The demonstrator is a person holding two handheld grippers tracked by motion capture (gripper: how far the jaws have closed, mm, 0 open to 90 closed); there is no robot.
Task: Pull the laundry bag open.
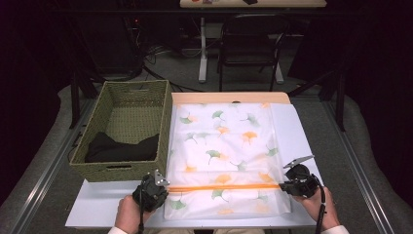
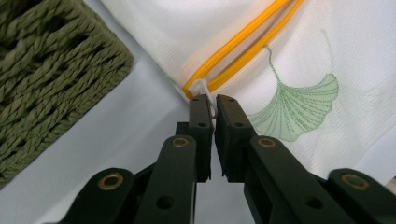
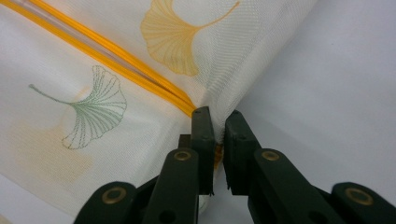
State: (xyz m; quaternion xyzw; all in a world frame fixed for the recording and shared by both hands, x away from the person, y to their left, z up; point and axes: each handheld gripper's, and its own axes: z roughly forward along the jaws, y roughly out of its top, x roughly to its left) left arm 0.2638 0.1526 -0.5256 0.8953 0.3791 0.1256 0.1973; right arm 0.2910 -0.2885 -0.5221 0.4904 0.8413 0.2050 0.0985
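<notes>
White bench (image 1: 97, 204) – leaf-print mesh bag (image 1: 229, 146) flat at centre, green basket (image 1: 124, 131) beside it. Left gripper (image 1: 163, 187) fingers clamped on white zipper pull (image 2: 205, 88) at orange zipper (image 1: 224, 186) end; right gripper (image 1: 284, 185) fingers clamped on bag's opposite edge.

text: none i can read | labels: none | mesh bag (image 1: 229, 156): only printed leaves, no words
</notes>
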